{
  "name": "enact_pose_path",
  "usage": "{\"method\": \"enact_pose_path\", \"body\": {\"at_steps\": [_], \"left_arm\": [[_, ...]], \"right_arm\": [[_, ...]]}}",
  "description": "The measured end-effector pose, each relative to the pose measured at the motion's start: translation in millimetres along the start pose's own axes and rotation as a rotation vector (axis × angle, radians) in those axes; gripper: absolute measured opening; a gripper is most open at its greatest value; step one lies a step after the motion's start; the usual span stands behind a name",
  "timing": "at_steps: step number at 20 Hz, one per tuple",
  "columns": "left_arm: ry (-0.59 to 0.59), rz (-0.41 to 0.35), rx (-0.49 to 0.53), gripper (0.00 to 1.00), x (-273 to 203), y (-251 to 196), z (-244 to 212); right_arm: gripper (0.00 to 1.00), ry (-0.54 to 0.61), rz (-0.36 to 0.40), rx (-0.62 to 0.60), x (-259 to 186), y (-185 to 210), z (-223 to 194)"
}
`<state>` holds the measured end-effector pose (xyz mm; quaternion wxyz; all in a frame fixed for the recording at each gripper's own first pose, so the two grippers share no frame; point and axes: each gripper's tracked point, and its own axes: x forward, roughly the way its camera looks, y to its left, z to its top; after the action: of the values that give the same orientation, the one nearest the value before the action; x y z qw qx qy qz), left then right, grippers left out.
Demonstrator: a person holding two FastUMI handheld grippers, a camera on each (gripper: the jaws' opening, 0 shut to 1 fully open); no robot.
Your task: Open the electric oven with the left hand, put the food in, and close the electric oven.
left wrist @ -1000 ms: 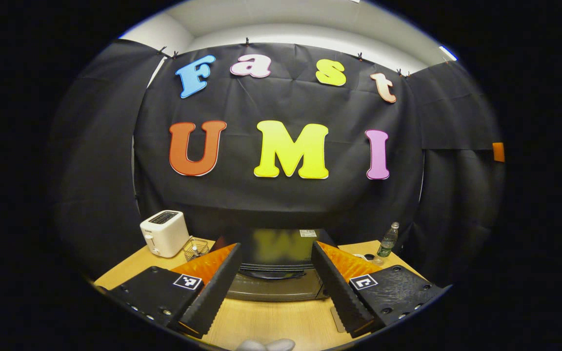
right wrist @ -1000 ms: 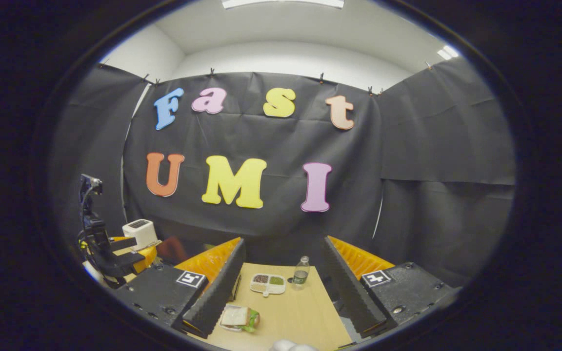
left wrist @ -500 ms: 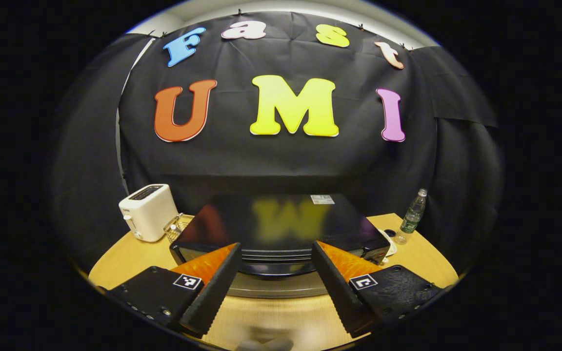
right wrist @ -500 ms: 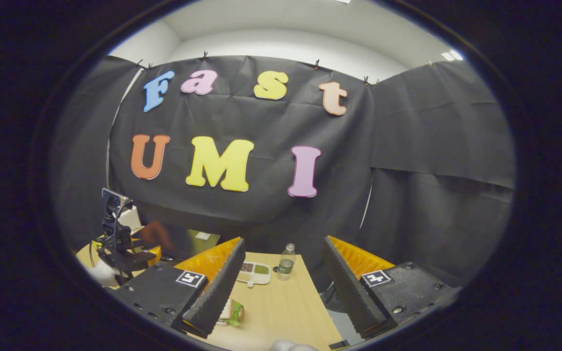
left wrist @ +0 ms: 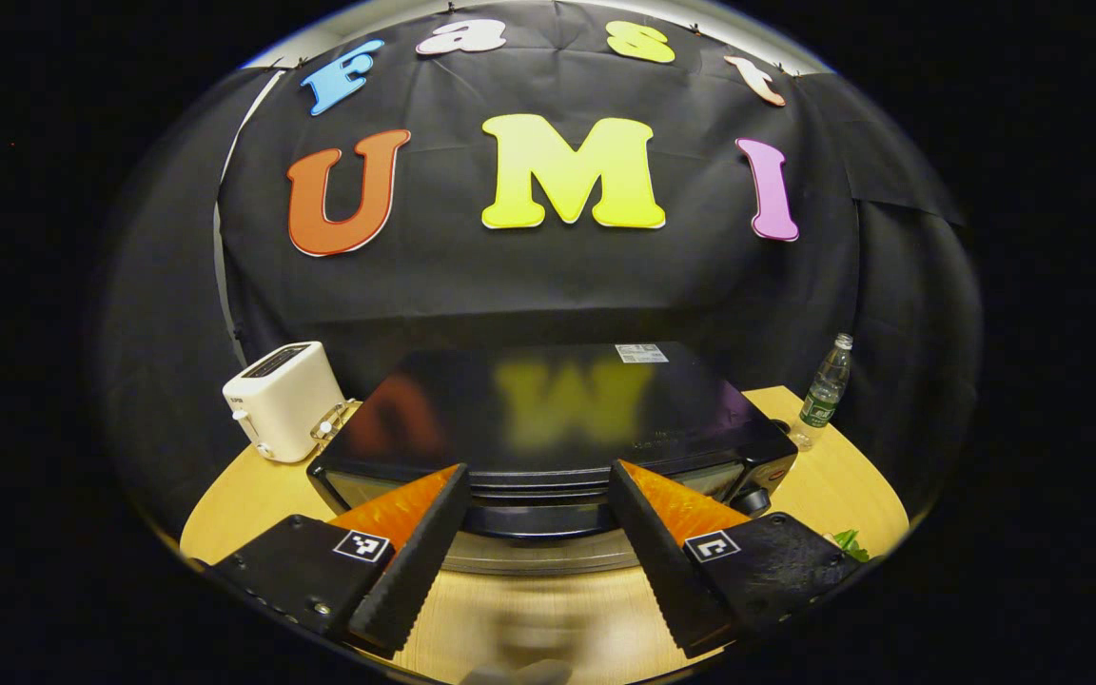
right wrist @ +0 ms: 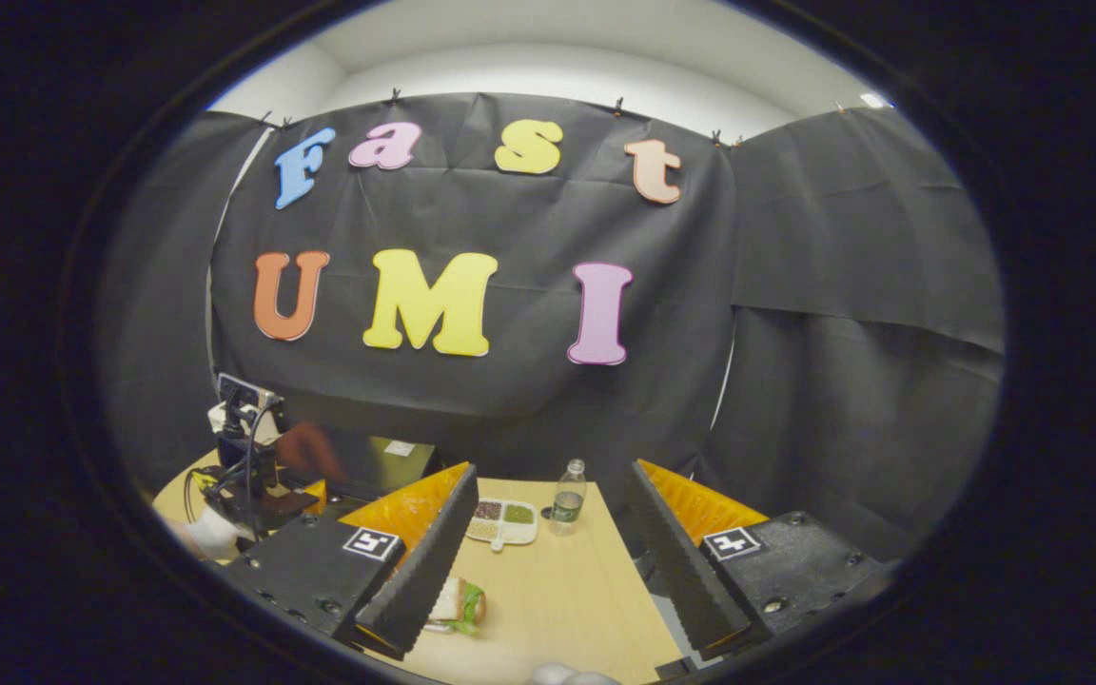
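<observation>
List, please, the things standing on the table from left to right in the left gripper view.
White toaster → black electric oven → plastic water bottle, all on the wooden table.

The wooden table [left wrist: 814,485] carries oven [left wrist: 548,428], toaster [left wrist: 286,400], bottle [left wrist: 824,392], sandwich [right wrist: 458,604] (and a snack tray [right wrist: 502,520]).

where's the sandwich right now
In the right gripper view the sandwich lies on the wooden table, beside the inner edge of that view's left finger, nearer than the divided tray.
</observation>
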<state>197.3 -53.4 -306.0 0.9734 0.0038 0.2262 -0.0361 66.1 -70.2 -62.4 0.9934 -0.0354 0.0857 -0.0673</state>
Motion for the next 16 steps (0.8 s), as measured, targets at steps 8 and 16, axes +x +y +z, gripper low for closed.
{"method": "enact_pose_path", "body": {"at_steps": [8,16], "left_arm": [[0.009,-0.004,0.004,0.97,-20,-1,-12],[0.042,-0.016,0.009,0.97,-56,-3,-47]], "right_arm": [[0.99,-0.002,0.018,-0.010,-3,8,-6],[0.99,0.001,0.032,-0.013,-21,16,-14]]}}
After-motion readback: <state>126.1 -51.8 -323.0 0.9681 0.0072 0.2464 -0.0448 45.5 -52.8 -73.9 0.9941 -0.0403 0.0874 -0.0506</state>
